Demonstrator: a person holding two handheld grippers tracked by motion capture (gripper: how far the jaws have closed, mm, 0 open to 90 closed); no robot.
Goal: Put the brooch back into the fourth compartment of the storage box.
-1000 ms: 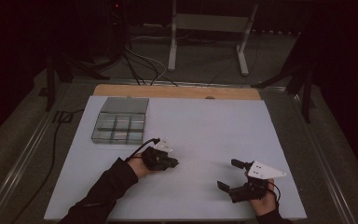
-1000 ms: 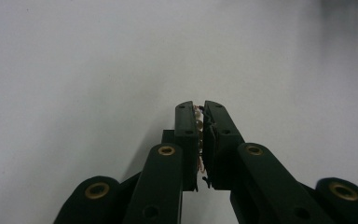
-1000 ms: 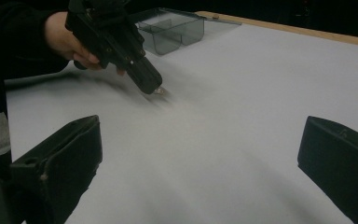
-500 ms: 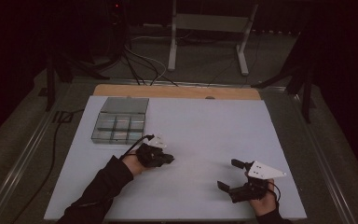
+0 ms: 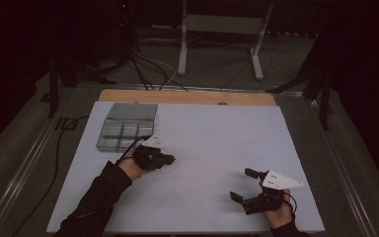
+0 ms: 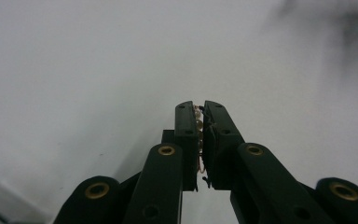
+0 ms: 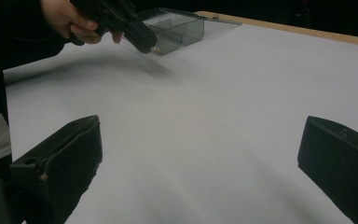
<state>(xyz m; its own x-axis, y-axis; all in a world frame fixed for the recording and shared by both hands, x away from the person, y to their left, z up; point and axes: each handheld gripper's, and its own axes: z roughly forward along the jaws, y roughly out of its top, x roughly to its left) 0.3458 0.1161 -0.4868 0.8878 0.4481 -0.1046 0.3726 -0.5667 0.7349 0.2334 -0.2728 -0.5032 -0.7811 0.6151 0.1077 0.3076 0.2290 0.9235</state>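
Observation:
My left gripper [image 5: 170, 159] hovers just right of a clear compartment box [image 5: 127, 127], its jaws pointing right. Seen in the left gripper view, the left gripper [image 6: 201, 106] is shut on a small ribbed brass-coloured part [image 6: 198, 123] pinched between the pads. The right gripper view shows that left gripper [image 7: 149, 45] in a hand, with the brass part [image 7: 155, 48] at its tip, in front of the box [image 7: 177, 25]. My right gripper [image 5: 242, 184] rests near the table's front right. The right gripper [image 7: 200, 140] is open, with nothing between its jaws.
A white sheet [image 5: 217, 143] covers the table, with a wooden strip [image 5: 187, 97] along the far edge. Metal rails run down both sides. Behind the table stand a white frame [image 5: 219, 29] and loose cables [image 5: 143, 64] on the floor.
My left gripper has moved left and a little farther away, toward the compartment box, still shut. The right gripper has stayed where it was.

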